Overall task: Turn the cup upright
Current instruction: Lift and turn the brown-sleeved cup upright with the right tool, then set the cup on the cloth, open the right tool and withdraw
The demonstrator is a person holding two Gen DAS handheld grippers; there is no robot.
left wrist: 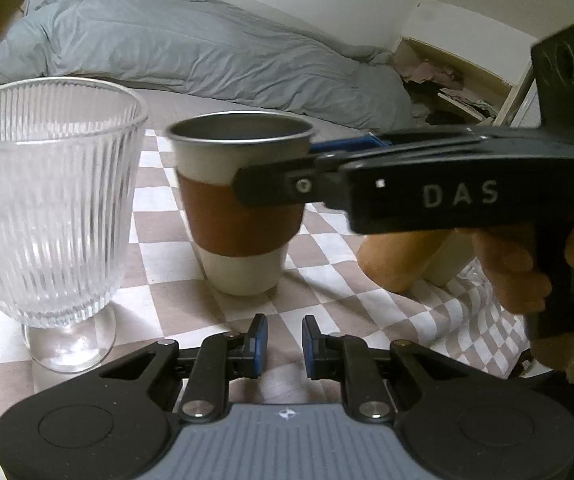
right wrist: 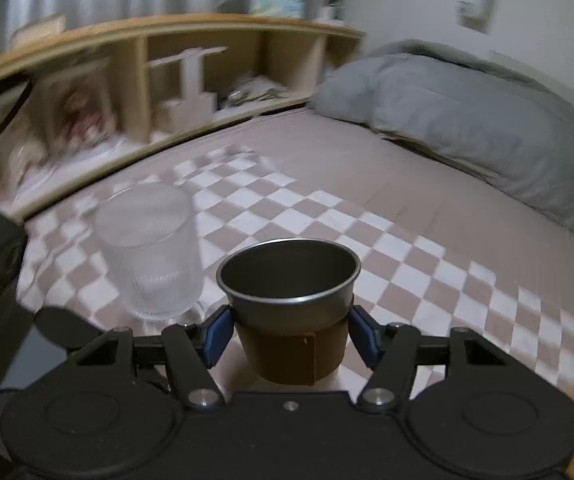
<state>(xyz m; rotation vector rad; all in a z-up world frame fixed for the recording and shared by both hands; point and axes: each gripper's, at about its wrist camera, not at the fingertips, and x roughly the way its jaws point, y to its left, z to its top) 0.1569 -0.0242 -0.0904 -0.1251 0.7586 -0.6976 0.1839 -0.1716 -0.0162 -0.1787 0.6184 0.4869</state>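
bedroom floor, mid-task: my right gripper (right wrist: 291, 336) has its blue pads (right wrist: 217, 338) against both sides of the metal cup with the white body and brown sleeve (right wrist: 291, 320), which stands mouth-up on the beige-and-white checkered mat (right wrist: 427, 280). whether its base fully rests on the mat or hangs just above it, i cannot tell. my left gripper (left wrist: 284, 346) sits low and near, fingers spread a little, grasping nothing.

the risk, as i judge it, lies in the release. the ribbed clear glass goblet (left wrist: 53, 208) stands just beside the cup, so a sideways drift of the right gripper as it opens could knock it over. opening unevenly could also drag the cup by its sleeve and tip it back down on the soft mat.

the cup itself: rolled steel rim, dull grey inside, apparently empty, sleeve wrapped around the middle, tapering toward the base. a rumpled grey duvet (left wrist: 191, 52) lies beyond.
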